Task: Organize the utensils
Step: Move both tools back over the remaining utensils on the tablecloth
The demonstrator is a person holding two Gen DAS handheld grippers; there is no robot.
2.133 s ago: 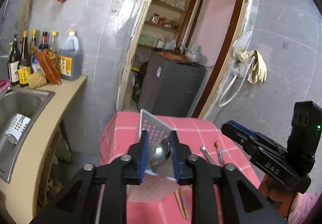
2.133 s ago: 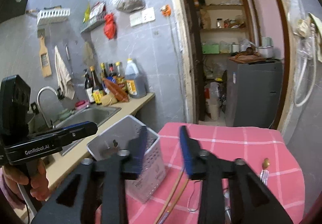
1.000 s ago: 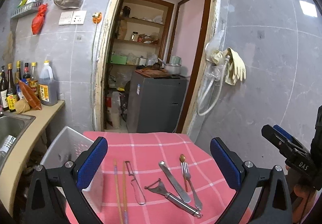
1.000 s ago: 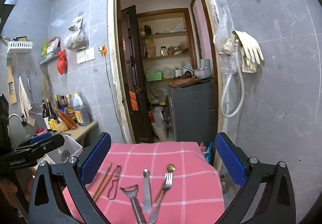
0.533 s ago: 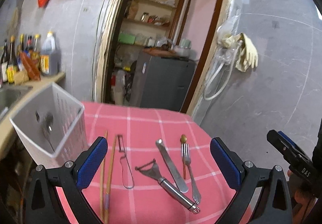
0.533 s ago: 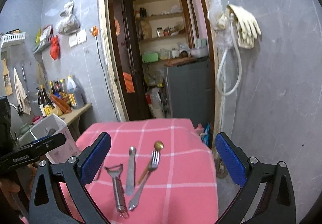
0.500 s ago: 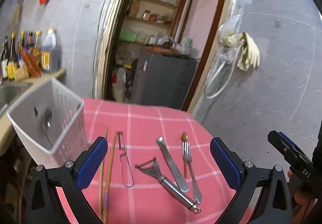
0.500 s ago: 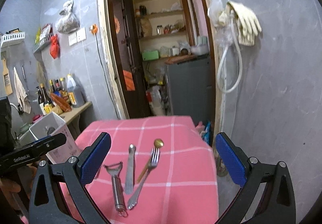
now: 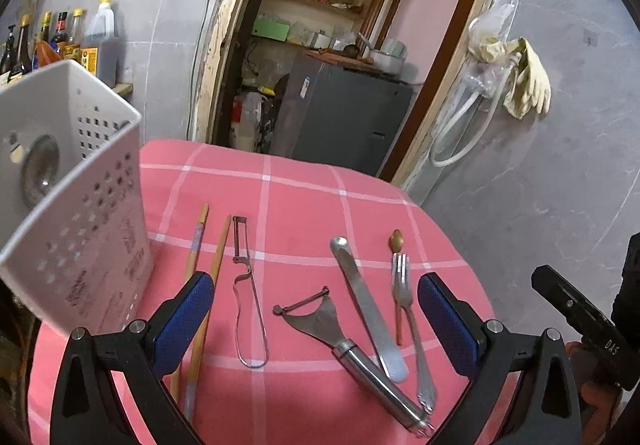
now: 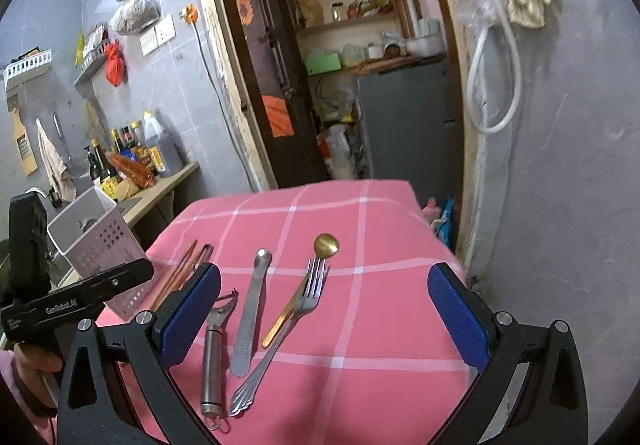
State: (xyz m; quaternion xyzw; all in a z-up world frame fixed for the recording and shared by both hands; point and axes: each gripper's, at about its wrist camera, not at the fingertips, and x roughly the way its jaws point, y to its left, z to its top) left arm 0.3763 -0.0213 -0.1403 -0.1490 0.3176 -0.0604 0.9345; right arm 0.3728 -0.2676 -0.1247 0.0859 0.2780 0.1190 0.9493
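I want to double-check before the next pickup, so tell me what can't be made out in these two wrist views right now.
- Chopsticks: lower lengths hidden behind the left gripper finger, left wrist view.
- White utensil holder: its bottom is hidden, left wrist view; only a blurred spoon bowl shows inside.
- Wire peeler: mostly hidden behind the right gripper finger, right wrist view.
- Bottles: labels too small to read.

White lettering reading "GenRobot.AI" stands on the black body of the left tool (image 10: 76, 303) seen in the right wrist view, and "DAS" stands on the black body of the right tool (image 9: 580, 319) seen in the left wrist view.
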